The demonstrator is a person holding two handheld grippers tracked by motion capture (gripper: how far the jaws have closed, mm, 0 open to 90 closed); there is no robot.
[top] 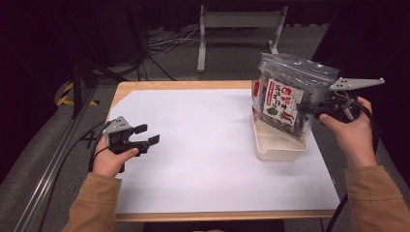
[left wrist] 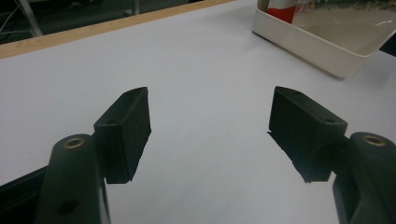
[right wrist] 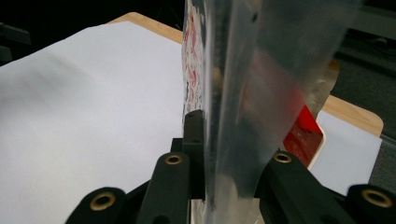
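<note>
Right tool (top: pixel 305 107): clamped on the seaweed snack bag (top: pixel 285 99), held upright over the white tray (top: pixel 278 145).
Left tool (top: pixel 146 135): jaws apart, nothing between, above the white tabletop (top: pixel 203 145).

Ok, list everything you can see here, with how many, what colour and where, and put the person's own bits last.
snack bag: one, clear plastic with dark contents and a red and white label, held upright with its bottom in the tray.
tray: one, cream white, right side of the table.
red packet: one, in the tray behind the bag.
paper sheet: one, white, covering most of the table.
table: one, light wood, edges showing round the sheet.
metal stand: one, grey, on the floor beyond the table.
cables: several, dark and white, on the floor at the back.
left gripper: one, black, fingers apart, over the left of the sheet.
right gripper: one, black, fingers closed on the snack bag.
sleeves: two, tan, bottom corners of the high view.
</note>
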